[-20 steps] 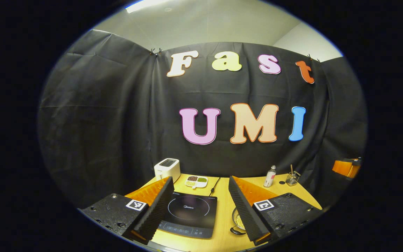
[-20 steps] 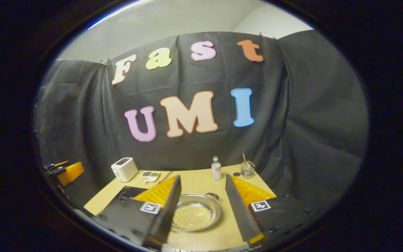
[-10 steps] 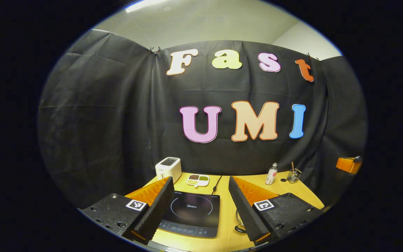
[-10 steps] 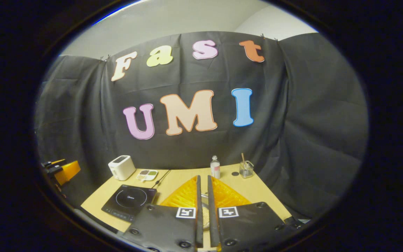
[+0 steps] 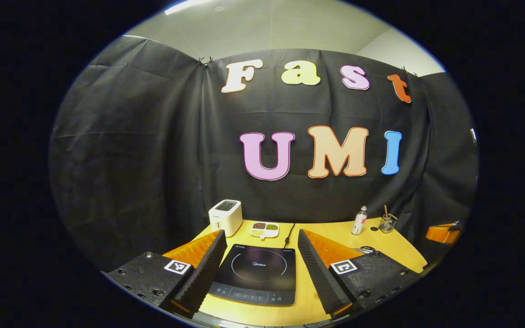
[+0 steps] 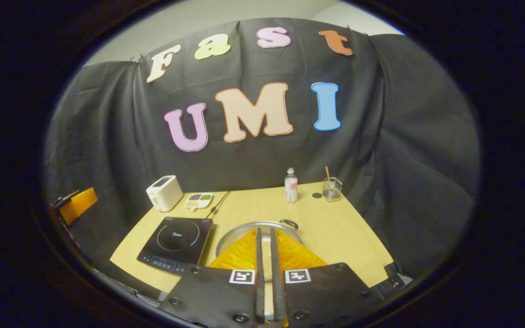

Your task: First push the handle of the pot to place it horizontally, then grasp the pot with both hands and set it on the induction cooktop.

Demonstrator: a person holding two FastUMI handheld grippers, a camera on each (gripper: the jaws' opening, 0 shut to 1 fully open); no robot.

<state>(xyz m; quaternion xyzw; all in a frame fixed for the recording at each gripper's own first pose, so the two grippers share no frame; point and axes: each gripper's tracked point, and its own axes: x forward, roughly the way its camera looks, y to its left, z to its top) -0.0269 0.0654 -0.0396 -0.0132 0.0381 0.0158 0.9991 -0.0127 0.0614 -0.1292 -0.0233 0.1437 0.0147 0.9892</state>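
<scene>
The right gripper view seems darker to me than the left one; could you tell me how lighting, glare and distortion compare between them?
Left gripper view: brighter, a ceiling light strip at the top, a soft sheen on the cooktop, the table edge bowed by the fisheye. Right gripper view: dimmer and warmer, edges fading dark, the pot rim catching a faint highlight, the wall cloth curving outward.

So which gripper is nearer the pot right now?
Right. The right gripper hangs directly over the pot, jaws nearly closed. The left gripper frames the cooktop, off to the pot's side.
</scene>
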